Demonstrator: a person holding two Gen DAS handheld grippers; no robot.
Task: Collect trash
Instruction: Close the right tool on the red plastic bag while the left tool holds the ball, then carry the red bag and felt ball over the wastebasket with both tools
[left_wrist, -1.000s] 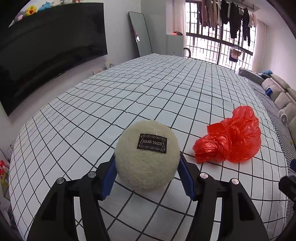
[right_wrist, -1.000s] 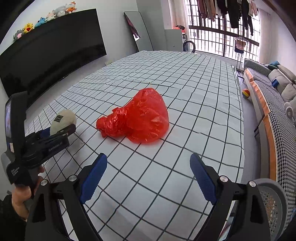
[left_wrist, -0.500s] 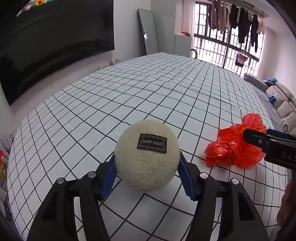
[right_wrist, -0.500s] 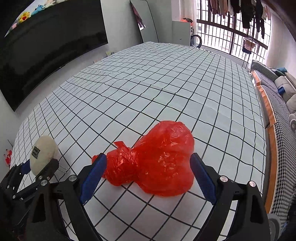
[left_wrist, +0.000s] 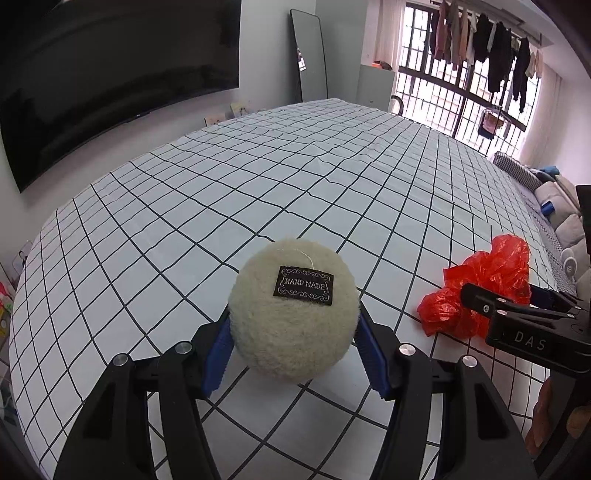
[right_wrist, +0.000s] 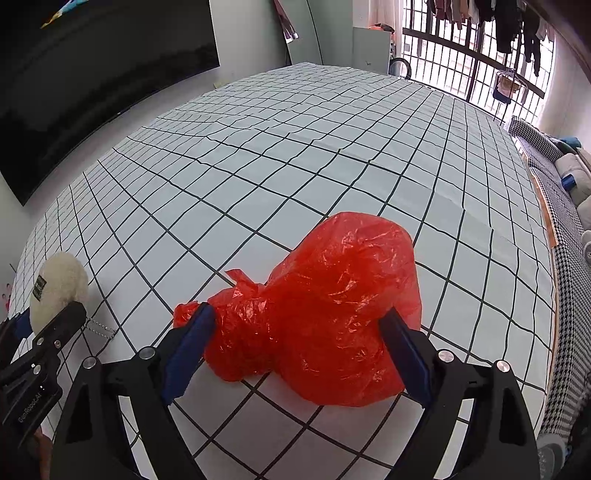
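My left gripper (left_wrist: 293, 347) is shut on a cream fluffy ball (left_wrist: 293, 310) with a black "HAND MADE" label, held just above the checked cloth. The ball also shows in the right wrist view (right_wrist: 59, 286) at the far left. A crumpled red plastic bag (right_wrist: 317, 306) lies on the cloth. My right gripper (right_wrist: 295, 343) is open, its blue pads on either side of the bag's near part. In the left wrist view the bag (left_wrist: 484, 288) lies at the right, with the right gripper (left_wrist: 524, 314) over it.
The white cloth with black grid lines (left_wrist: 295, 177) covers a large surface. A black TV (left_wrist: 110, 74) hangs on the left wall. A mirror (left_wrist: 310, 55) leans at the back. A sofa (right_wrist: 569, 221) runs along the right edge. A barred window (left_wrist: 461, 74) is behind.
My right gripper has moved forward and down until its open fingers straddle the red bag. The left gripper still holds the ball and has shifted slightly.
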